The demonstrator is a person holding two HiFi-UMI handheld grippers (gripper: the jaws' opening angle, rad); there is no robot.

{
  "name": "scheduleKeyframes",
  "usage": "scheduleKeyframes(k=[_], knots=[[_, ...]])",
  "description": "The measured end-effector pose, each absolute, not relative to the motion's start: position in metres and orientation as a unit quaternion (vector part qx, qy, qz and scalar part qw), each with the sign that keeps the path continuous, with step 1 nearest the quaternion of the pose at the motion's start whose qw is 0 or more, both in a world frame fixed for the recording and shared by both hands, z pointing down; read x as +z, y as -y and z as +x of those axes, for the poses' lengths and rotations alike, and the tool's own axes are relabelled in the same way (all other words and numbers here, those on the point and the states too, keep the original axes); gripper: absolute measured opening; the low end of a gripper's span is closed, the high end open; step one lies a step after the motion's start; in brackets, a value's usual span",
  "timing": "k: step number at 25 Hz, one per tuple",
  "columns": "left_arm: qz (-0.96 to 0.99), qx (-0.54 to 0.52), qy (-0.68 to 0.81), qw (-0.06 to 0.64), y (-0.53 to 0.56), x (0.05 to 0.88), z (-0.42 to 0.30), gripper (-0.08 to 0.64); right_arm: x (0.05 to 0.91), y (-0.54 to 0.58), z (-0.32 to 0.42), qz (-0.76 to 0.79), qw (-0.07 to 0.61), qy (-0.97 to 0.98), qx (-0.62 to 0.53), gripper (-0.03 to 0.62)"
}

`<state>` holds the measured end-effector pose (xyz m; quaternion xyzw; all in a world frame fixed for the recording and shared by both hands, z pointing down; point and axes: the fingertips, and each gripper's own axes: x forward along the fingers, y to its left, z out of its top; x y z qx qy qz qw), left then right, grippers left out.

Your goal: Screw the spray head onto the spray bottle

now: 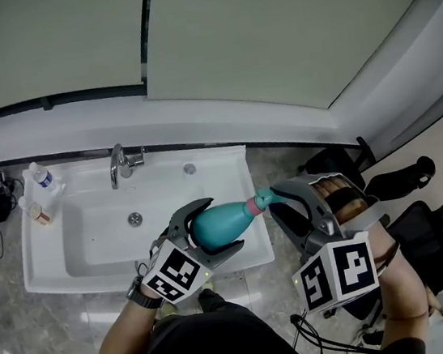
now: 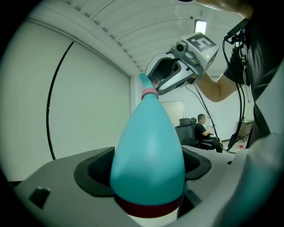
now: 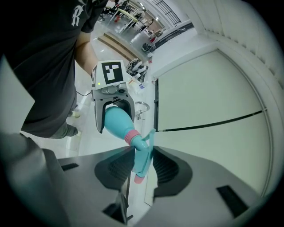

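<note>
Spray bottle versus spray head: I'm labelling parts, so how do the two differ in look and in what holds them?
The spray bottle is a fat teardrop, the spray head slim and flat. The spray bottle has a dark red band near its base, the spray head a pink tip. The left gripper clamps the spray bottle, the right gripper the spray head. Both are teal, meeting at a pink collar.
</note>
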<state>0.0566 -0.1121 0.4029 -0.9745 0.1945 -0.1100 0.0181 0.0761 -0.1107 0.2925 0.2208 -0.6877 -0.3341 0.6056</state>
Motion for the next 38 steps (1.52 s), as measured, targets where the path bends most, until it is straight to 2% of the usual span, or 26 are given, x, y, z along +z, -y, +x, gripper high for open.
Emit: scheduleKeyframes(k=[10,20,29,34,38], knots=[[-0.973,-0.105,-0.203,0.022,0.116,0.402,0.059,0.428,0.294,0.112,0.073,0.202,0.637,0.653,-0.357,0.132],[-0.983,-0.021,-0.184,-0.001,0.115,0.388,0.062,0.428,0.281,0.111,0.063,0.227,0.638,0.636,-0.37,0.132],[-0.988,0.019,-0.156,-0.012,0.106,0.382,0.07,0.428,0.285,0.102,0.063,0.158,0.681,0.59,-0.405,0.133],[-0.988,0.055,-0.139,-0.041,0.1,0.379,0.072,0.428,0.275,0.098,0.055,0.152,0.677,0.583,-0.422,0.133],[-0.989,0.052,-0.134,-0.038,0.098,0.381,0.073,0.428,0.259,0.091,0.048,0.163,0.655,0.605,-0.422,0.133]])
